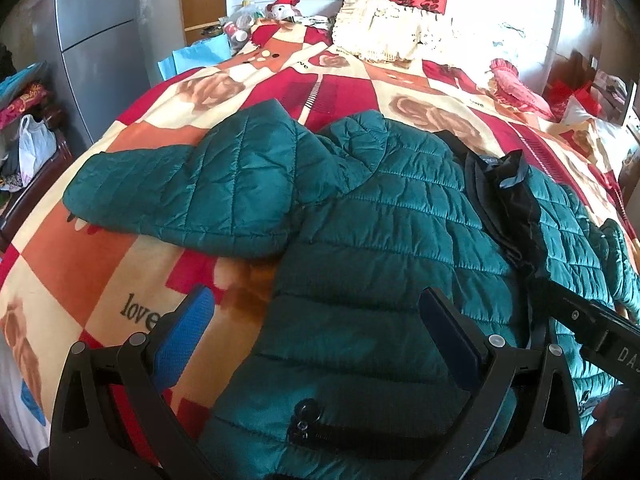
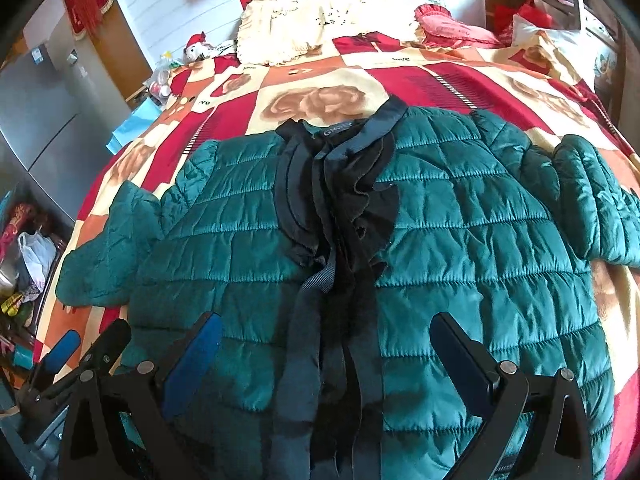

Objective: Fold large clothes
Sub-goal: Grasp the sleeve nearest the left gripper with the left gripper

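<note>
A teal quilted jacket (image 2: 460, 240) lies front-up on the bed, with a black ruffled placket (image 2: 344, 216) down its middle and its collar toward the pillows. Its left sleeve (image 1: 192, 192) lies spread out to the side; the right sleeve (image 2: 600, 200) lies out at the other side. My left gripper (image 1: 316, 320) is open and empty, hovering over the jacket's lower left part near a pocket zipper (image 1: 320, 432). My right gripper (image 2: 328, 344) is open and empty above the jacket's hem at the placket. The right gripper also shows in the left wrist view (image 1: 592, 320).
The bed has a red, orange and cream patchwork blanket (image 1: 132, 280) with rose prints. Cream pillows (image 2: 292, 28) and a red pillow (image 2: 452, 28) lie at the head. A grey fridge (image 1: 92, 40) and cluttered shelves (image 1: 24, 140) stand left of the bed.
</note>
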